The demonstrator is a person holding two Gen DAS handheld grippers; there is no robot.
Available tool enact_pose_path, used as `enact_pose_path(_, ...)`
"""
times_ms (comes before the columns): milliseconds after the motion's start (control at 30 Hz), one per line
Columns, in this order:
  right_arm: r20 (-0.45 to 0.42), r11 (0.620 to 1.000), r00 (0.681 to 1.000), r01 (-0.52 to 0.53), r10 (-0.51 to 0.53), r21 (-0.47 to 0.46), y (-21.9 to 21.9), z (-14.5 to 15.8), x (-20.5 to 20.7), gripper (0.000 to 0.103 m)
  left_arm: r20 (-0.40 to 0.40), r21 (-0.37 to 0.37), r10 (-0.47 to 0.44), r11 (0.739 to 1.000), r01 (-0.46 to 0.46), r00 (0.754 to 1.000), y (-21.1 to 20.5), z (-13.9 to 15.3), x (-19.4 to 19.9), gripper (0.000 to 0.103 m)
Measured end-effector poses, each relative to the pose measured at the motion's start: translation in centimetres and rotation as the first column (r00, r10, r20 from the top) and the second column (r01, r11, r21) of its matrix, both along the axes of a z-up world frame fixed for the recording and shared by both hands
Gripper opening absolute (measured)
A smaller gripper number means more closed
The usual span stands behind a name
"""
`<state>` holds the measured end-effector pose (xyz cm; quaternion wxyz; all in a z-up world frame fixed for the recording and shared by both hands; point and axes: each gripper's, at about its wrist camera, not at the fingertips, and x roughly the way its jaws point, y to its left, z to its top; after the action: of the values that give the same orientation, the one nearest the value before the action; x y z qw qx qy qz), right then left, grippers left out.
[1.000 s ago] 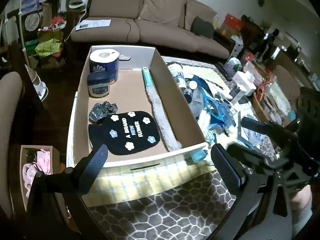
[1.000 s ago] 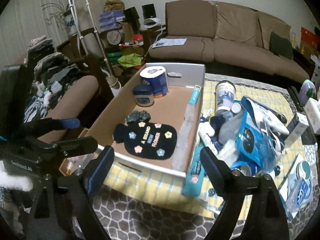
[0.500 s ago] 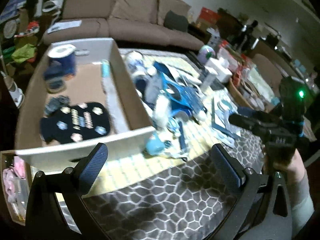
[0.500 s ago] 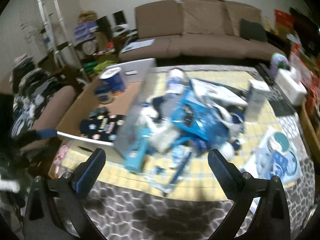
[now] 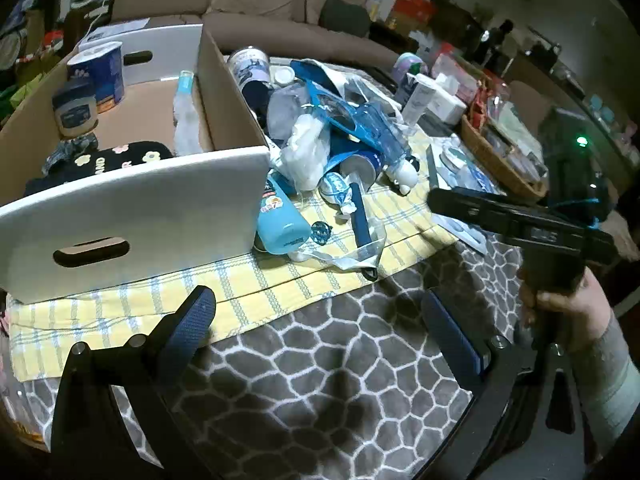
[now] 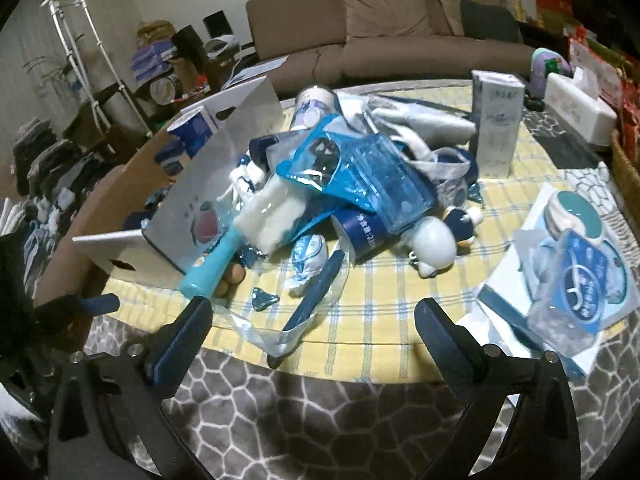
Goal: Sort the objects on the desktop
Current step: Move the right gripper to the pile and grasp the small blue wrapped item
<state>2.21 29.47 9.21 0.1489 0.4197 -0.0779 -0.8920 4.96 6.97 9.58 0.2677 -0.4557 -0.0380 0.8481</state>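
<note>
A white cardboard box stands at the left on a yellow checked cloth; it also shows in the right wrist view. It holds a black flowered pad, a blue jar and a toilet roll. Beside it lies a pile of blue and white items: a clear blue pouch, a light-blue bottle, a dark blue brush. My left gripper is open and empty above the grey patterned surface. My right gripper is open and empty before the pile.
A tall white carton stands behind the pile. Flat packages lie at the right. A tissue box and a wicker basket sit at the far right. A brown sofa is behind the table.
Both grippers have swung right, away from the box, and now face the pile of loose items. Both stay open and empty.
</note>
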Motion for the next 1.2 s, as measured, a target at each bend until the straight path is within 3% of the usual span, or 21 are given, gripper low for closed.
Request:
enact_pose_path(233, 0.033, 0.999, 0.999, -0.036, 0.037, -0.036, -0.4, -1.9, -1.4, 0.056, 0.009, 0.024, -0.061, 0.998, 0.061, 0.998, 2.1, -1.6, -0.3, 0.103)
enact_pose_path(567, 0.029, 0.965, 0.968, -0.250, 0.249, 0.079, -7.1, -4.2, -3.7, 0.048, 0.013, 0.012, -0.059, 0.998, 0.059, 0.998, 1.1, -3.4, -0.6, 0.103)
enact_pose_path(667, 0.055, 0.953, 0.961, -0.276, 0.272, 0.124, -8.5, -5.6, -4.4, 0.040, 0.016, 0.009, -0.052, 0.999, 0.052, 0.999, 0.3, -3.7, -0.7, 0.103)
enact_pose_path(733, 0.078, 0.951, 0.961, -0.276, 0.267, 0.142, -8.8, -6.4, -4.8, 0.025, 0.020, 0.018, -0.044, 0.999, 0.044, 0.999, -0.1, -3.7, -0.8, 0.103)
enact_pose_path(967, 0.072, 0.938, 0.956, -0.293, 0.285, 0.182, -8.9, -6.8, -4.7, 0.024, 0.018, 0.044, -0.041, 0.998, 0.040, 0.999, -0.1, -3.4, -0.9, 0.103)
enact_pose_path(1067, 0.067, 0.944, 0.955, -0.295, 0.287, 0.151, -8.7, -6.5, -4.6, 0.023, 0.008, 0.048, -0.062, 0.997, 0.061, 0.998, 0.6, -2.8, -0.6, 0.103)
enact_pose_path(1200, 0.028, 0.971, 0.971, -0.239, 0.239, 0.015, -5.9, -4.1, -4.3, 0.023, -0.035, 0.017, -0.101, 0.995, 0.102, 0.994, 2.3, -1.2, 0.0, 0.103)
